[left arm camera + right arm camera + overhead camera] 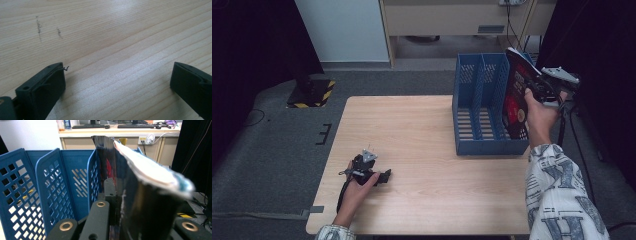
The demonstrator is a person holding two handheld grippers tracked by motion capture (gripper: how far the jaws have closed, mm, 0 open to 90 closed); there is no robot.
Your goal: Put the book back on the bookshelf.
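High view: right gripper pinches a glossy black-and-red magazine upright over the rightmost slot of the blue file rack; its cover print is too small to read. Left gripper rests on the wooden table, jaws spread, nothing between them.
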